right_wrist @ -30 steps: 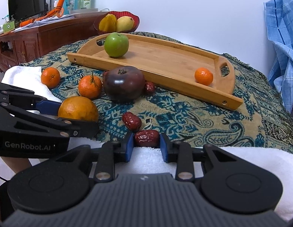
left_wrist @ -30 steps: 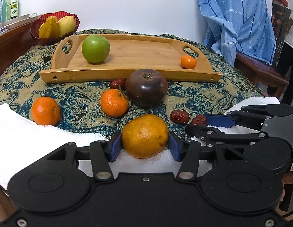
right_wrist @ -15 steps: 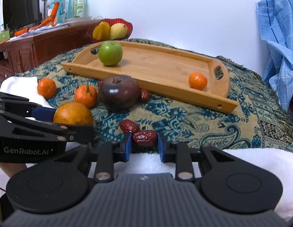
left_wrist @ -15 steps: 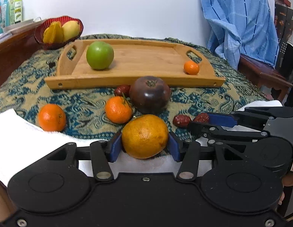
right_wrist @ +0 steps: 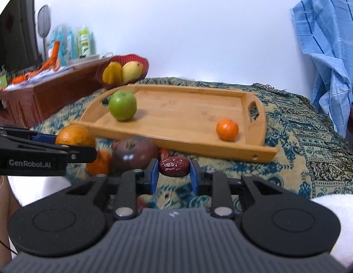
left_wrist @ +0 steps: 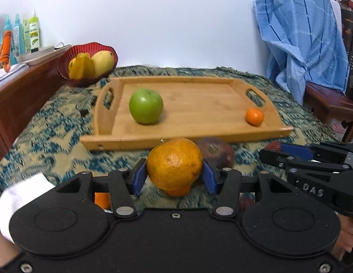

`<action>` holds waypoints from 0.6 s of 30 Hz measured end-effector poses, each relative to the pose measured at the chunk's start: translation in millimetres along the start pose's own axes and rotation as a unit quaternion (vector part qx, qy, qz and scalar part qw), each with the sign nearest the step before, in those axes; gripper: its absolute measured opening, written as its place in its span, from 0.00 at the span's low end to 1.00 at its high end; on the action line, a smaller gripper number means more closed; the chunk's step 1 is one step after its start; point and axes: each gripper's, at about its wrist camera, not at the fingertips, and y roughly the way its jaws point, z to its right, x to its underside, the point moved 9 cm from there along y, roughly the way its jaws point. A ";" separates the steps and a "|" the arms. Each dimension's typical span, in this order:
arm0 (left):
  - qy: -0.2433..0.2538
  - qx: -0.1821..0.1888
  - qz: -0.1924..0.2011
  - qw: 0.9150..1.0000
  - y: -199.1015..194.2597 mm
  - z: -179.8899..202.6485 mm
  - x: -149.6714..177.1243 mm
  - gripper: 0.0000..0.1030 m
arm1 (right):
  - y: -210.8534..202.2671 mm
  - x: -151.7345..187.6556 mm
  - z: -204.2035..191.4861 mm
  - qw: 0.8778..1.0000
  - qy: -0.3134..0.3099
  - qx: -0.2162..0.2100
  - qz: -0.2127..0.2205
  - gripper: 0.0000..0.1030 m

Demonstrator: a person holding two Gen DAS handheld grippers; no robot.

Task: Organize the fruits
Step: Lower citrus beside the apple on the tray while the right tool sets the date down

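Two fruits are off the cloth at once, and both lie short of the same target, so what I am steering by is how the long wooden tray with cut-out handles sits ahead of each hand. My left gripper has its blue jaws clamped on the big round orange, one pad on each flank, and from its camera the tray's near rail runs crosswise just beyond the fruit, with the green apple straight ahead and slightly left on the tray floor. My right gripper has just been closing its jaws, and they now pinch the wrinkled dark red date by its two ends, so the date's long axis lies across the jaws and roughly parallel to that near rail. From the right camera the tray stands ahead and angled, its open middle between the apple and the small tangerine near the right handle. I judge the right hand the better placed for that bare stretch, the left for the apple's end. The dark purple round fruit on the patterned blue-and-tan bedspread sits between both loads and the rail, so I would carry over it rather than through it.
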 end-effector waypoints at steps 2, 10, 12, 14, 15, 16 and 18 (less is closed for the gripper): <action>-0.002 -0.003 0.004 1.000 2.9 -5.5 -7.7 0.48 | 3.6 -6.3 5.7 1.000 0.013 0.002 0.004 0.32; -0.016 -0.016 0.007 1.000 18.4 -26.6 -29.2 0.48 | 18.4 -22.6 25.0 0.999 0.049 0.013 0.007 0.32; -0.014 -0.017 0.008 1.000 21.4 -30.6 -34.9 0.48 | 19.8 -29.1 28.0 0.999 0.048 0.015 0.012 0.32; -0.016 -0.018 0.009 1.000 24.5 -34.6 -42.4 0.48 | 21.5 -39.1 32.7 0.998 0.049 0.019 0.020 0.32; -0.020 -0.017 0.009 1.000 26.8 -37.5 -47.7 0.48 | 23.5 -44.7 36.4 0.998 0.053 0.019 0.023 0.32; -0.024 -0.016 0.009 1.000 28.8 -40.1 -52.4 0.48 | 26.3 -50.0 40.9 0.998 0.058 0.020 0.024 0.32; -0.033 -0.014 0.011 0.999 33.7 -45.9 -64.2 0.48 | 34.1 -60.1 51.5 0.997 0.070 0.022 0.023 0.32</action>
